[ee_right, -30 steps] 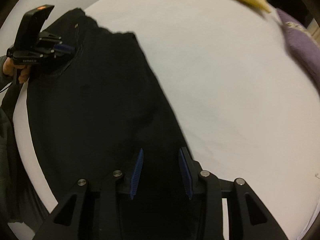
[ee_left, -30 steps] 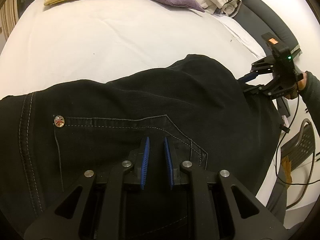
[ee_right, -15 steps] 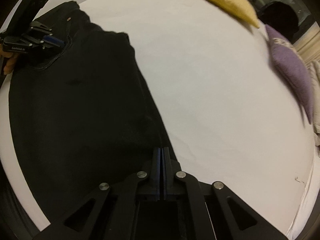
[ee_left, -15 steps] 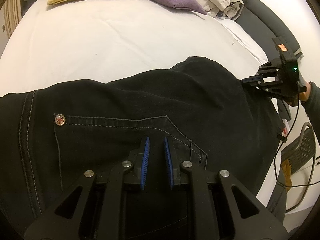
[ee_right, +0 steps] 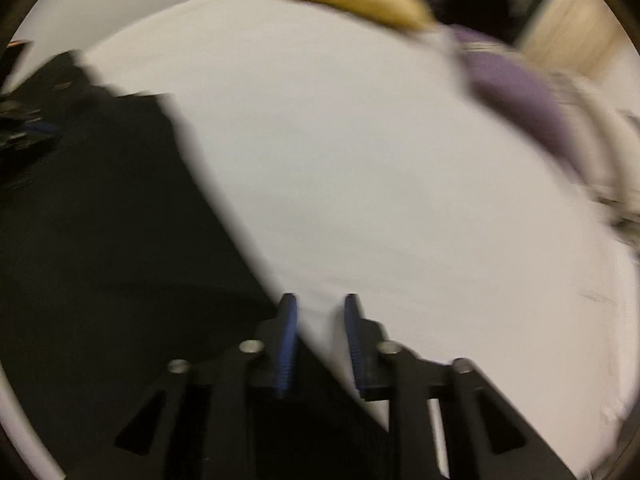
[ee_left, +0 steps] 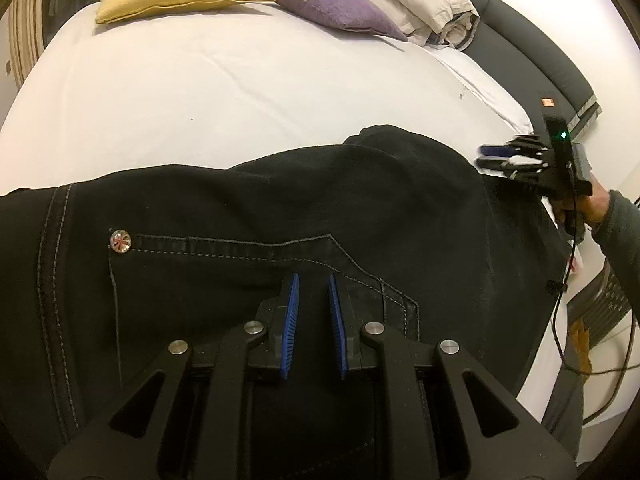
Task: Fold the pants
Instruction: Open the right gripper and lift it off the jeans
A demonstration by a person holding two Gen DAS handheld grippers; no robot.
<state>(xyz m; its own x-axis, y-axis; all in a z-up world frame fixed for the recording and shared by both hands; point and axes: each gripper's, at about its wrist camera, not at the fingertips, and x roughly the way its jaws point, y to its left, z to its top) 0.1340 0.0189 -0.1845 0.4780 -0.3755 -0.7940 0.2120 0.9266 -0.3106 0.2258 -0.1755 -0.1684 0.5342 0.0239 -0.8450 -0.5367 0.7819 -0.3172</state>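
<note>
Right gripper [ee_right: 318, 344] fingers just opened again, apart w/ nothing held; pants [ee_right: 104, 248] edge lies lower left. Left gripper [ee_left: 312, 324] fingers nearly together on waist.

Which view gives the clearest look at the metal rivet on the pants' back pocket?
The left wrist view: the rivet sits sharp at the pocket's corner on the black pants. The right wrist view is motion-blurred and shows the pants only as a dark mass; no rivet can be made out.
</note>
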